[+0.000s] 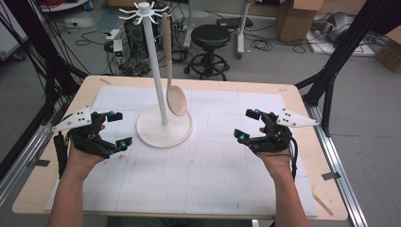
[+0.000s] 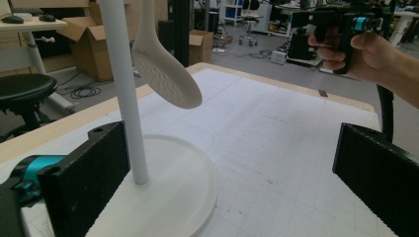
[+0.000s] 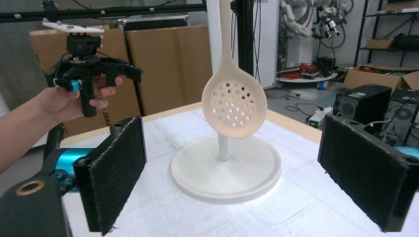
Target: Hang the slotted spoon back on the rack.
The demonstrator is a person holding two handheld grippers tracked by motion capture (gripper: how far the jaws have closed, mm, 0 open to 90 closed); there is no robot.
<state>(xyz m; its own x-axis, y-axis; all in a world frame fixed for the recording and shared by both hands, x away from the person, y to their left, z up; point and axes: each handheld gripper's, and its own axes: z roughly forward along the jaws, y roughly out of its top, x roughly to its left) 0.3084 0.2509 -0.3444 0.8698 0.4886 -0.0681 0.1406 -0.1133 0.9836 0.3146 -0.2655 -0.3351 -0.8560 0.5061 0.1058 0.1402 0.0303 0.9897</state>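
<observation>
We see the slotted spoon [image 1: 176, 100] hanging on the white stand [image 1: 164, 127]. Left of the stand our left gripper [image 1: 116, 128] gapes wide and empty; right of it, our right gripper [image 1: 248, 125] likewise.

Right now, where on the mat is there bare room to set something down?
The near mat between the left gripper and right gripper is bare, as is the far right corner. It is crowded at the stand's round base, where the slotted spoon hangs.

Pale slotted spoon [image 1: 176, 100] hanging upright from white stand [image 1: 164, 126], bowl lowest.
</observation>
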